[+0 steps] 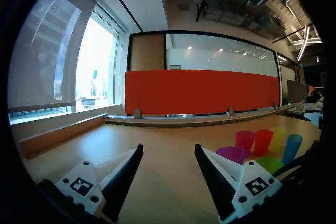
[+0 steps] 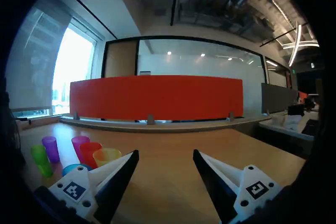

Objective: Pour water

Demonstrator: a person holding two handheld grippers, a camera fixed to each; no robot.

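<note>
On the wooden table (image 1: 126,135), the coloured cups (image 1: 263,140) stand clustered just right of the left gripper (image 1: 168,146), whose fingers are spread wide and grip nothing. The right gripper (image 2: 166,151) is likewise spread and empty, with the coloured cups at its left. An orange partition (image 2: 155,97) runs along the far table edge.

Coloured plastic cups (image 1: 263,142) stand on a wooden table (image 1: 168,148).
</note>
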